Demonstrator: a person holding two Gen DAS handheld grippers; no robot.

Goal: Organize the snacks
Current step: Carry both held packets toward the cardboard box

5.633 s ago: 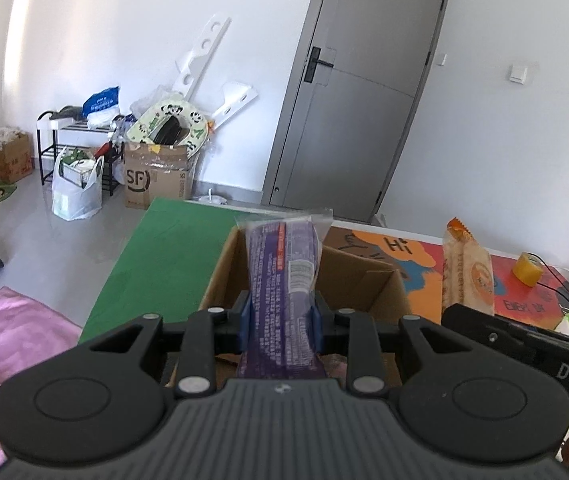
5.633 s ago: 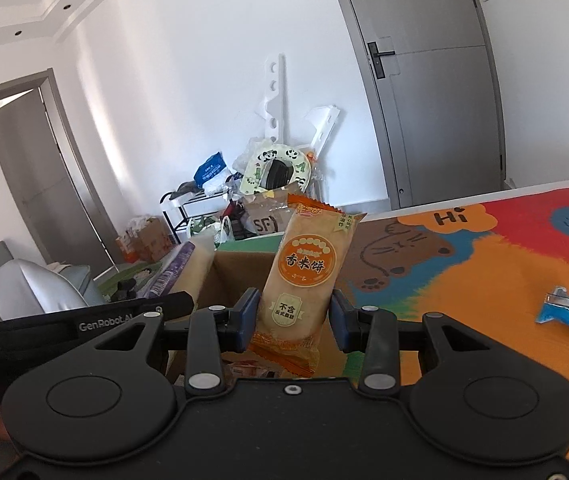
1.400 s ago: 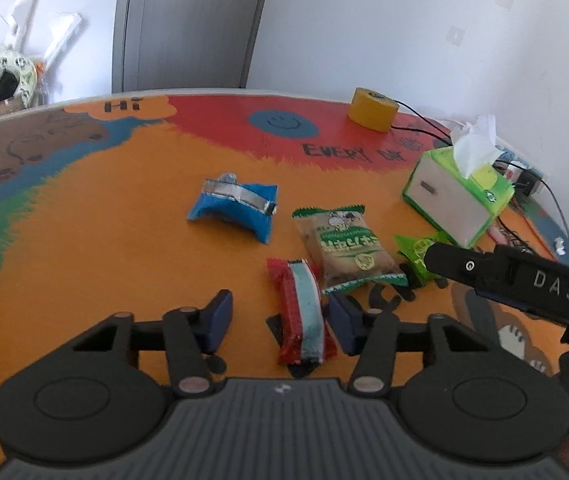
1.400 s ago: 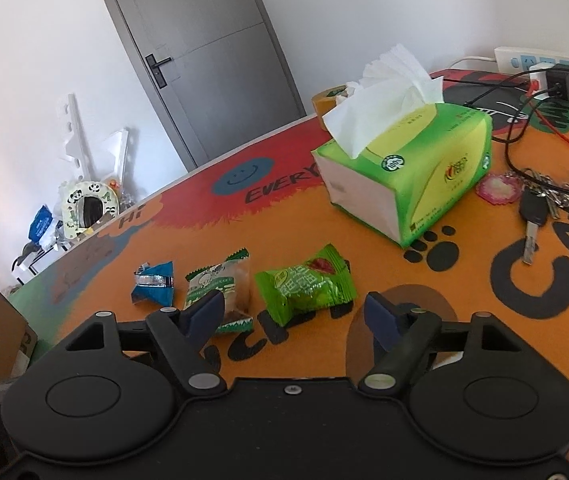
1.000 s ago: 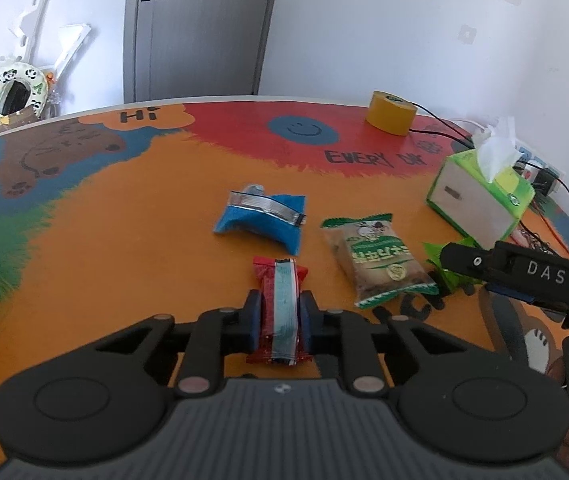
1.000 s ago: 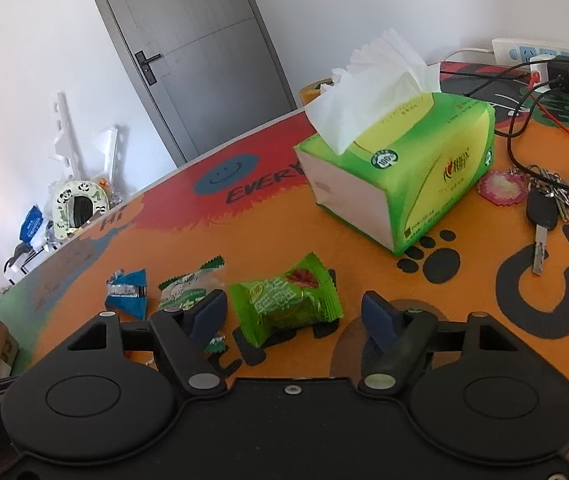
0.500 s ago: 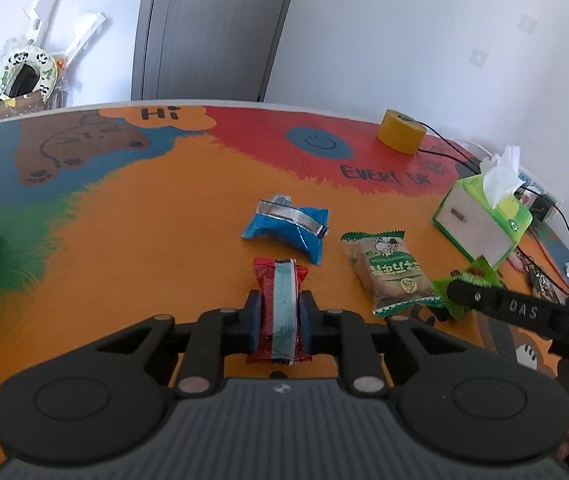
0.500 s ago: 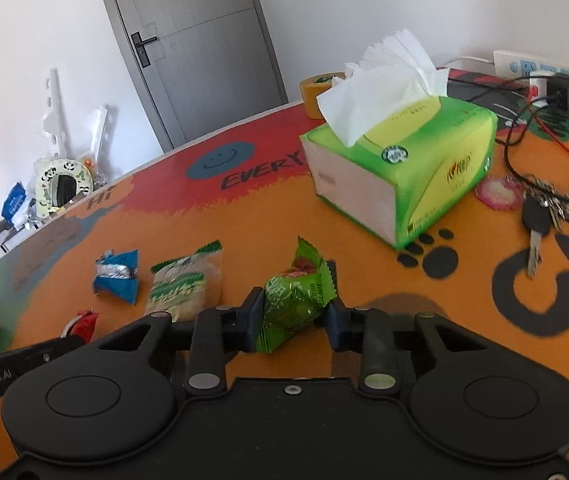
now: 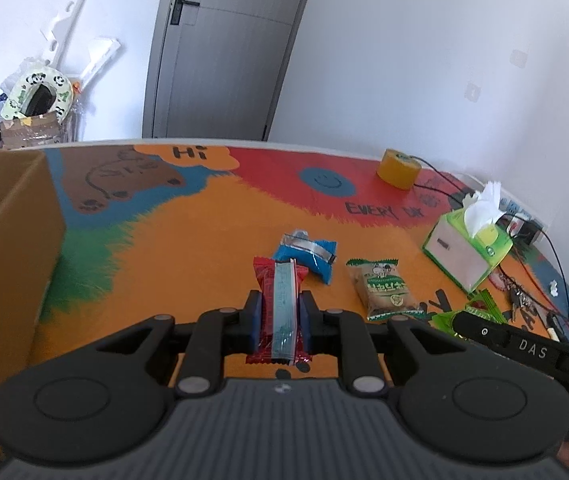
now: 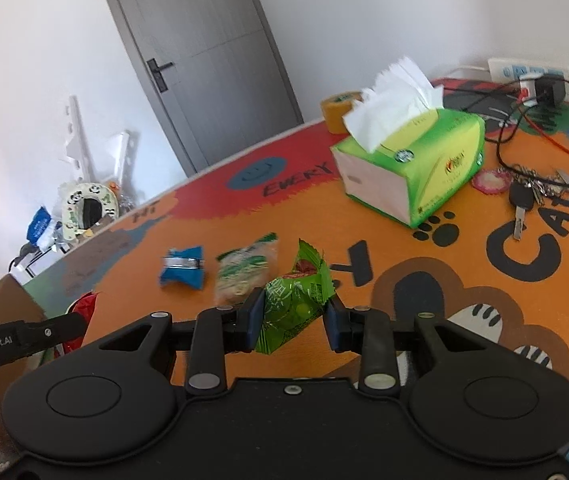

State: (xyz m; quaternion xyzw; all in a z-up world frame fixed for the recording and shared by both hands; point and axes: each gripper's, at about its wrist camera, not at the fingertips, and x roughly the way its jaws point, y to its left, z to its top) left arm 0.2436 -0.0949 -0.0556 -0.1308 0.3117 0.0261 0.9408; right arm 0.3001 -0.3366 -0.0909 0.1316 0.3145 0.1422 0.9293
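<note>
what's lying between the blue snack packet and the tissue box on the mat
A green-and-tan biscuit packet lies between the blue snack packet and the tissue box, clearest in the left wrist view.

A lived-in home room is shown: a grey door (image 9: 220,52) at 12 o'clock, household clutter heaped on a cardboard carton (image 9: 30,128) at 10 o'clock, a cartoon-printed table mat (image 10: 464,300), a tissue box (image 10: 412,160) and keys (image 10: 522,200) at 2 o'clock.
</note>
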